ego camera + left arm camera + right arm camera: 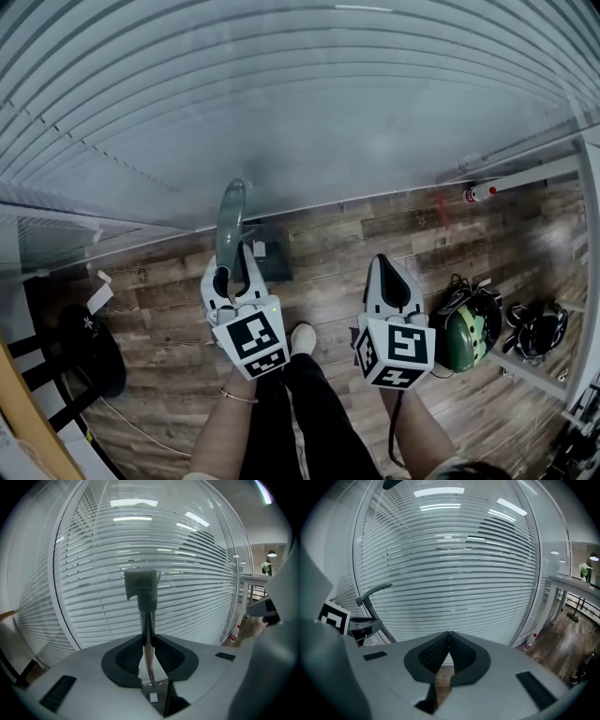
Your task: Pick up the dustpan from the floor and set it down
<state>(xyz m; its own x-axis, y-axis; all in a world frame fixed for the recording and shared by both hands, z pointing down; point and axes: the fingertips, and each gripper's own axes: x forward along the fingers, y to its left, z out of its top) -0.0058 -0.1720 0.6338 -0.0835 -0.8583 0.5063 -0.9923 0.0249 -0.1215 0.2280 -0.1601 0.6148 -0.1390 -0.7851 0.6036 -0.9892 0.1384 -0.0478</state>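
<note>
Gripping the dustpan handle [143, 590] below its top, left claw [148, 637] holds it upright, likely so the pan [274, 261] beneath lands flat on the floor [169, 309]; right claw [449, 637] sits clenched, empty, alongside.

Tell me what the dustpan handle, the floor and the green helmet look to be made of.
The dustpan handle: its thin shaft looks like bright metal, with a streak of glare; its grey end grip looks like matt plastic.
The floor: wood-look planks, with grain and board seams showing; real wood or laminate, the look leaves open.
The green helmet: probably a glossy hard plastic shell, judging by its highlights.
</note>
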